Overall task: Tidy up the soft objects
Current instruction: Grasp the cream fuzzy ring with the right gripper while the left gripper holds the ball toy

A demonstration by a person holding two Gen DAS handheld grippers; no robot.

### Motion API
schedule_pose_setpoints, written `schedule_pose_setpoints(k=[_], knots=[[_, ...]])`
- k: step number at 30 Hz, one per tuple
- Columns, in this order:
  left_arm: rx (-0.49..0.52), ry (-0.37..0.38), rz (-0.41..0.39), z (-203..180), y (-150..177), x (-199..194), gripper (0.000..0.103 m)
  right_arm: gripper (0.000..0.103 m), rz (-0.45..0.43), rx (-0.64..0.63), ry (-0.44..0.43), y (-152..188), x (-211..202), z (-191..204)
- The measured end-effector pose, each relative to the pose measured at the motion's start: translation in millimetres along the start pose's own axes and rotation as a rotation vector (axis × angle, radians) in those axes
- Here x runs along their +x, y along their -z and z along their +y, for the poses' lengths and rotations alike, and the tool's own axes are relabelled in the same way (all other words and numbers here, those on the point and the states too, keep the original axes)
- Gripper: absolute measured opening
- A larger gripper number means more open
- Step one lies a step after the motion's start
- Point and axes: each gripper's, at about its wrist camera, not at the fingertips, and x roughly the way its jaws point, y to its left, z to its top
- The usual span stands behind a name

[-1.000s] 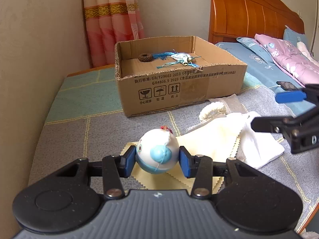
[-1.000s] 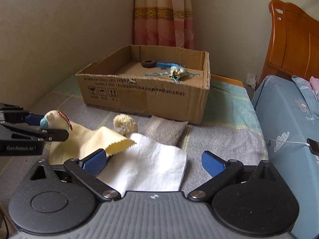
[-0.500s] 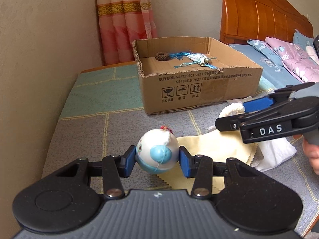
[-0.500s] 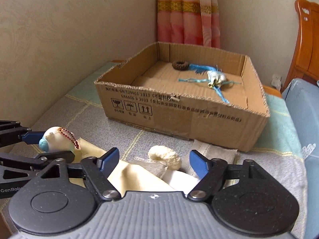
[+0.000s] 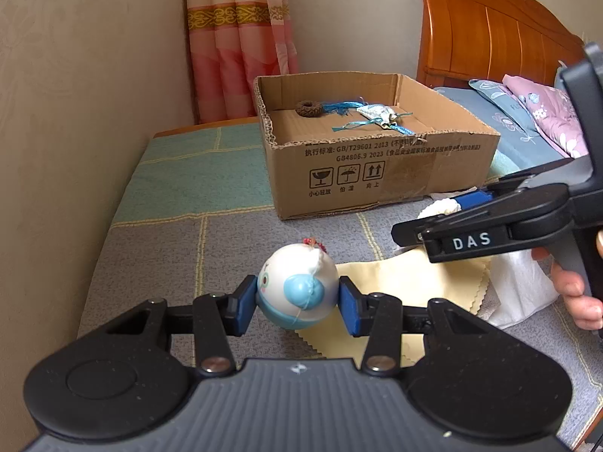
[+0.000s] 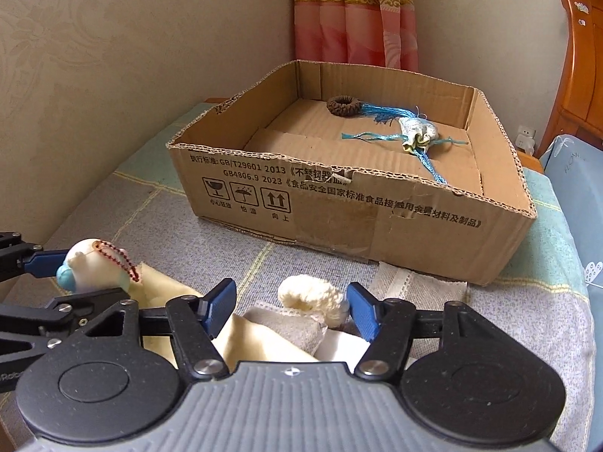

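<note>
Left claw [image 5: 297, 303] clamps white plush ball [image 5: 297, 293] between blue pads, above yellow cloth [image 5: 407, 286] on the bed. Right claw [image 6: 290, 310] closing around cream fluffy ball [image 6: 309, 297], pads not touching it yet. Cardboard box [image 6: 339, 203] behind holds brown ring [image 6: 343, 105] and tasselled sachet [image 6: 418, 133].

You are in a home bedroom: beside the cardboard box [image 5: 377, 158] stand a wooden headboard [image 5: 490, 34], floral pillows [image 5: 542, 116] and pink curtains [image 5: 241, 37].
</note>
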Motion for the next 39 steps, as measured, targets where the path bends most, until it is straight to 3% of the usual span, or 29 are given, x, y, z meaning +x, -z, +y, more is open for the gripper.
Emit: schedule_pose_setpoints(k=[2,8,15,22,39], knots=[[-0.001,0.001,0.001,0,0,0,0.045,0.061,0.018,0.005,0.029,-1,4,0],[-0.002,0.006,0.000,1,0,1,0.045,0.060,0.032,0.049,0.067,1,-9,-5],[-0.006,0.011,-0.004,0,0,1,0.045,0.060,0.051,0.065,0.045,3,-20,-4],[-0.007,0.008,-0.003,1,0,1,0.045,0.060,0.026,0.037,0.019,-6,-6,2],[-0.004,0.008,0.007,0,0,5,0.045,0.060,0.029,-0.024,0.098,-9,24,1]])
